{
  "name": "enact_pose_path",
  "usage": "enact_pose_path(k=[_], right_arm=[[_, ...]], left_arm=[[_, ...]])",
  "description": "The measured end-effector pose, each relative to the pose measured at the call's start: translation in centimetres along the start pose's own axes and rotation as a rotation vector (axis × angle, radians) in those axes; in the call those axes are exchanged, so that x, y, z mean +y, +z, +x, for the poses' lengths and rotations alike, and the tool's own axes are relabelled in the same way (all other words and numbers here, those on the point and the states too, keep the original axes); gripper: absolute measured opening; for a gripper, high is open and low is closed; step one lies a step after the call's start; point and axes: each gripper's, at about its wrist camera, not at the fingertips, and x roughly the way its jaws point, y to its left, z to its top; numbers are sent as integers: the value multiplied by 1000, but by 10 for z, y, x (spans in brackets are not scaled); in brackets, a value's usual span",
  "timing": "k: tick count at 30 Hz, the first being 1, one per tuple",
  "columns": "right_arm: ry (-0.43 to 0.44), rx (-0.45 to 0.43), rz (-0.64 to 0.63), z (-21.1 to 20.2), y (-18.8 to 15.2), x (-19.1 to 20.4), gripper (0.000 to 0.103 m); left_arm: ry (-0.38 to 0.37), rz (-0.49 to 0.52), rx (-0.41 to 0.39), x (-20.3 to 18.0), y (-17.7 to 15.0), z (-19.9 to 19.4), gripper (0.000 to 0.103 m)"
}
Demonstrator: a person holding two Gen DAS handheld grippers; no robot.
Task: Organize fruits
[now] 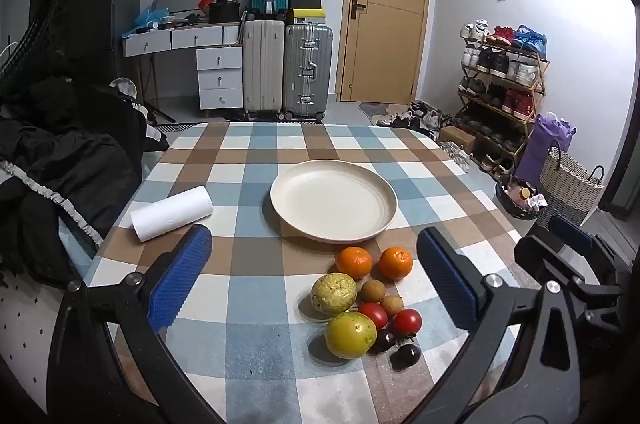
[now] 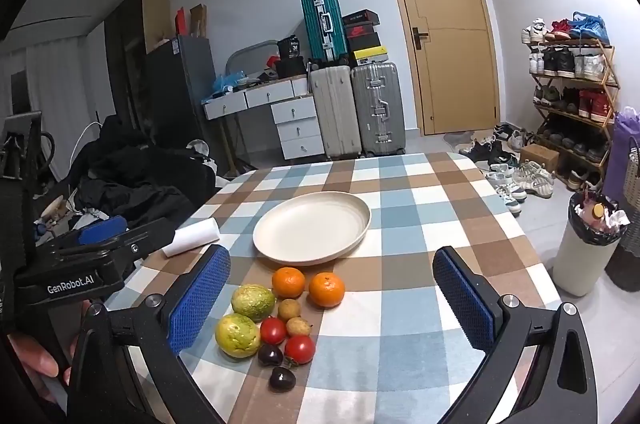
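Fruits (image 1: 362, 304) clustered on table below both wide-spread jaws, untouched, cream plate (image 1: 334, 200) just beyond

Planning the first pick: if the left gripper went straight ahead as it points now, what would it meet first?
Probably the cream plate; the left gripper is open above the fruit cluster, though depth is unclear.

Even indoor light, sharp focus, heavy fisheye distortion.
Soft shadows sit under the plate (image 1: 334, 201); dark vignette rings both views, and straight lines bow away from it.
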Motion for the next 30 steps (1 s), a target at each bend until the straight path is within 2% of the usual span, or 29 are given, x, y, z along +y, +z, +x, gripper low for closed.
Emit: enact_pose_path(k=[30], right_arm=[[15,-9,1,-4,-1,6,103]], left_arm=[[13,-1,-2,11,-5,-2,103]])
